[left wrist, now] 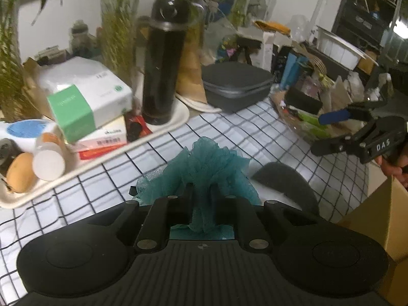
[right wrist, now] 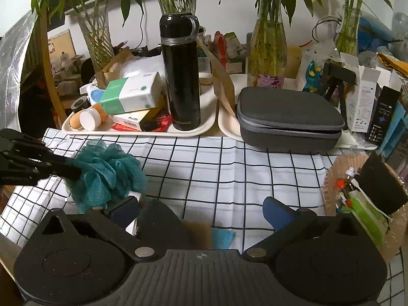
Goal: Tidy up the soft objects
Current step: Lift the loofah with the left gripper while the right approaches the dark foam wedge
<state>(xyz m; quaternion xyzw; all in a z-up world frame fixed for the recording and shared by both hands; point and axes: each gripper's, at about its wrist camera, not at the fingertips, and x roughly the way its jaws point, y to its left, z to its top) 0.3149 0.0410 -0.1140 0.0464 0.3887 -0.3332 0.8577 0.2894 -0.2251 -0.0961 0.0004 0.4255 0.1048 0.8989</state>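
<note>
A teal mesh bath pouf [left wrist: 204, 163] sits on the checked tablecloth [left wrist: 255, 130]. My left gripper [left wrist: 201, 191] is shut on it, its black fingers pinching the near side of the mesh. The right wrist view shows the same grip from the side, with the left gripper [right wrist: 68, 170] reaching in from the left onto the pouf [right wrist: 107, 170]. A dark grey foam pad [left wrist: 283, 181] lies just right of the pouf. My right gripper [right wrist: 201, 209] stands open with blue pads wide apart, and the grey pad [right wrist: 158, 216] lies by its left finger, not gripped.
A cream tray [right wrist: 204, 130] behind holds a black flask [right wrist: 181, 76], boxes and bottles. A grey zip case [right wrist: 288, 119] sits on a second tray to the right. A cluttered basket [right wrist: 334, 176] is at far right. A cardboard box [left wrist: 382, 216] stands by the table's right edge.
</note>
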